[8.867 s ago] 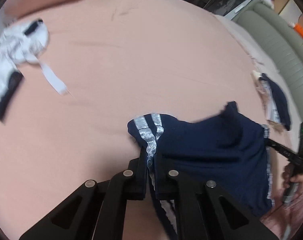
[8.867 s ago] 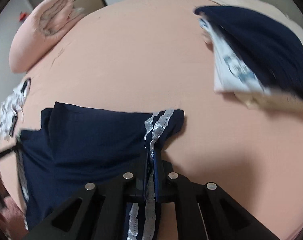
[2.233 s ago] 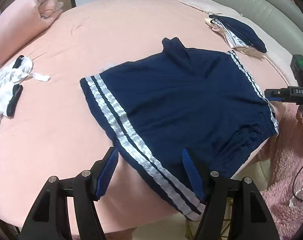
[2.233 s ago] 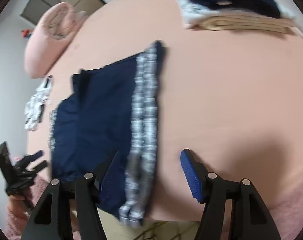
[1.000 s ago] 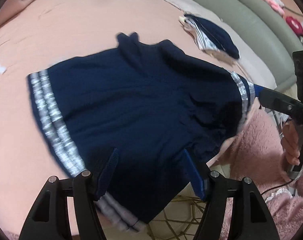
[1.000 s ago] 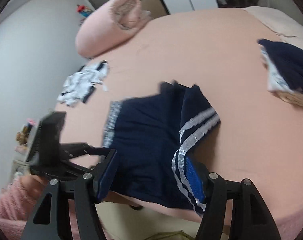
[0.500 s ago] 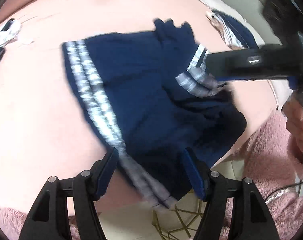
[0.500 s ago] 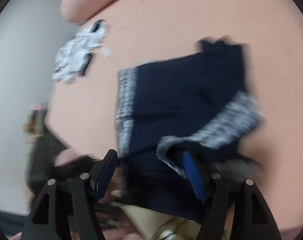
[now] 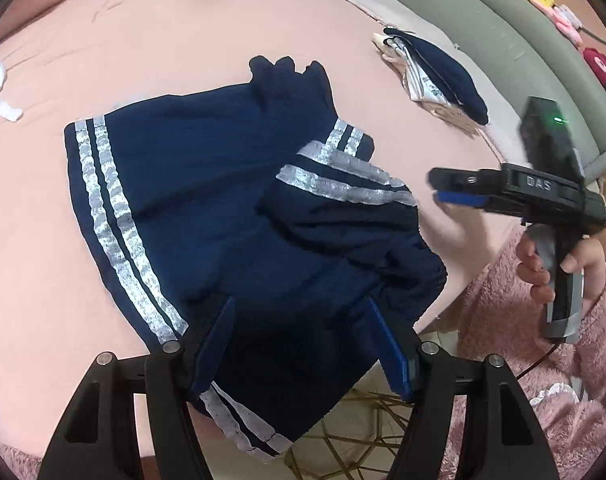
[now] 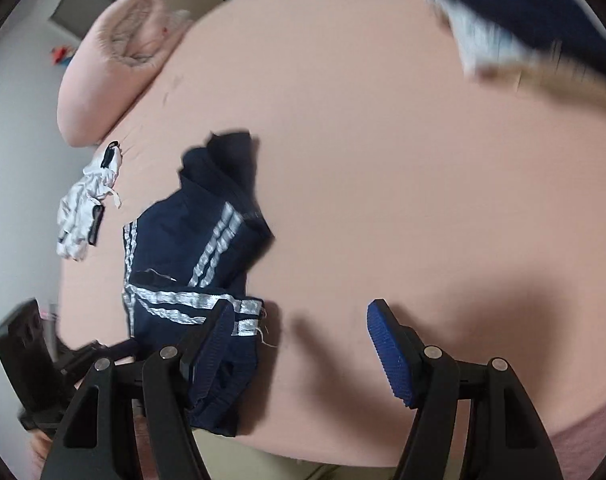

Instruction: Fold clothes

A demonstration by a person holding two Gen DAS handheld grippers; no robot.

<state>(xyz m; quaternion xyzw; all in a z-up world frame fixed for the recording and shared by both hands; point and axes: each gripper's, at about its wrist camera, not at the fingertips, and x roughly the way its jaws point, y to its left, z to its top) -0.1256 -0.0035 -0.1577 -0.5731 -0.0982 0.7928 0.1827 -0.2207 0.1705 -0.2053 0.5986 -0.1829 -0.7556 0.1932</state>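
Note:
Navy shorts [image 9: 207,216] with silver side stripes lie on the pink bed [image 9: 183,32], their right side folded over toward the middle, the waistband hanging over the near edge. My left gripper [image 9: 303,344] is open just above the waistband, holding nothing. My right gripper [image 10: 299,344] is open above the bed, right of the shorts [image 10: 207,256]; it also shows at the right in the left wrist view [image 9: 455,188], apart from the folded flap.
A stack of folded clothes [image 9: 435,72] lies at the far right of the bed, near the green headboard [image 9: 483,28]. A crumpled white garment [image 10: 87,208] lies at the left. A rolled pink duvet [image 10: 115,60] lies at the far end.
The right gripper has let go of the shorts' right side after folding it inward and has pulled away to the right. The left gripper stays open over the waistband.

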